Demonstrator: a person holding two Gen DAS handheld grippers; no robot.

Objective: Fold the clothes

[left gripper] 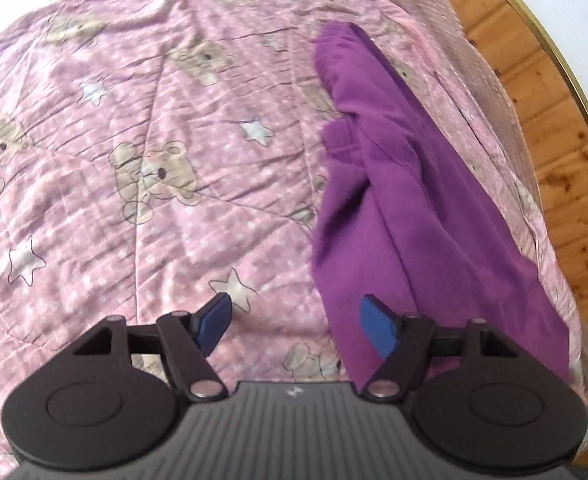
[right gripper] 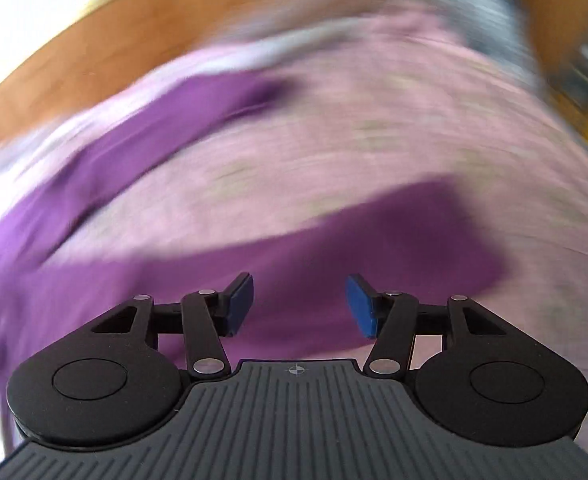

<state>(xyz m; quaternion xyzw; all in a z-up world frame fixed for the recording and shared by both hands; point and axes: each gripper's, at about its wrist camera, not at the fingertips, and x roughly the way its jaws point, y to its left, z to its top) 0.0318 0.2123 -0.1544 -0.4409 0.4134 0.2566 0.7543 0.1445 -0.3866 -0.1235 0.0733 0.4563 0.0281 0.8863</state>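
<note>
A purple garment (left gripper: 393, 208) lies crumpled lengthwise on a pink quilt with teddy bears and stars (left gripper: 154, 140), toward its right side. My left gripper (left gripper: 297, 320) is open and empty, just above the quilt at the garment's near left edge. In the right wrist view, which is badly blurred, the purple garment (right gripper: 333, 248) spreads in two bands across the pink quilt (right gripper: 353, 120). My right gripper (right gripper: 299, 304) is open and empty, hovering over the near band of purple cloth.
A wooden wall panel (left gripper: 553, 140) runs along the quilt's right side, with a brass-coloured strip (left gripper: 549, 36) and white wall beyond. In the right wrist view a wooden surface (right gripper: 134, 40) lies past the quilt's far edge.
</note>
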